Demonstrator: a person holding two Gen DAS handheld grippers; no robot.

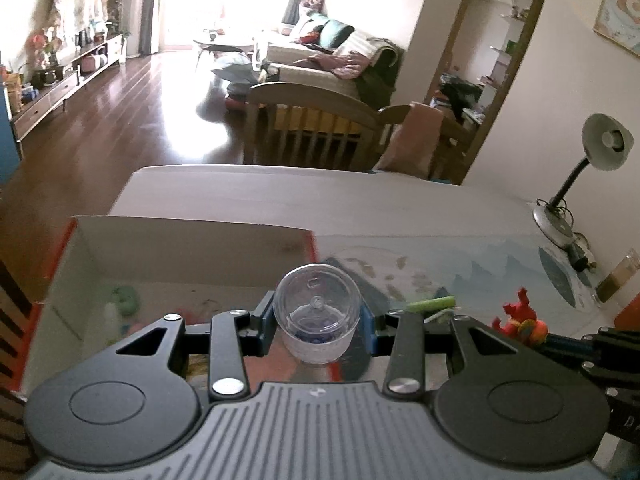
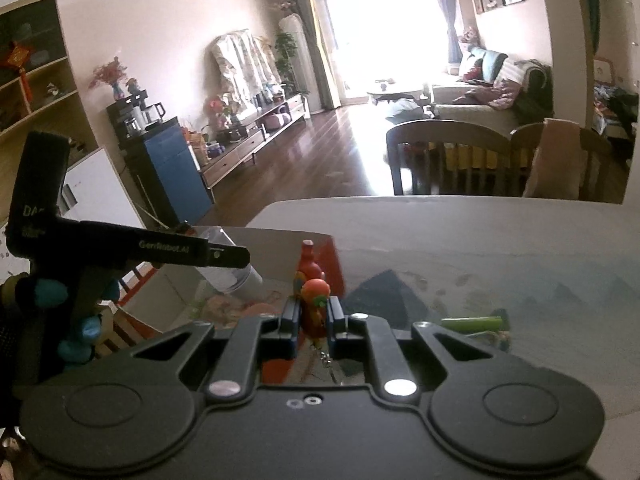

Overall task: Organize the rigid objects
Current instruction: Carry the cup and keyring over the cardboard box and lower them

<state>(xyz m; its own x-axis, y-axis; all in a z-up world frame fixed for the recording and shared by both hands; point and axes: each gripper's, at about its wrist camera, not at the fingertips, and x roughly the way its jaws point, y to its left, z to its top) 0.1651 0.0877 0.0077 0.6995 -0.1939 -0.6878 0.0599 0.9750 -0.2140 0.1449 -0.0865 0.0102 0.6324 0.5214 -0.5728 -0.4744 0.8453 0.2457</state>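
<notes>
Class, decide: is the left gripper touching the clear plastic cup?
Touching. The left wrist view shows the left gripper with a blue pad pressed against each side of the clear plastic cup, with no gap.

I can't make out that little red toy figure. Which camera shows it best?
The right wrist view: the red toy figure sits centred, pinched between the right gripper fingers. The left wrist view shows it small at the right edge.

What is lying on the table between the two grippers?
In the left wrist view, a green stick lies on the table between the left gripper, holding a clear cup, and the right gripper's red toy.
</notes>
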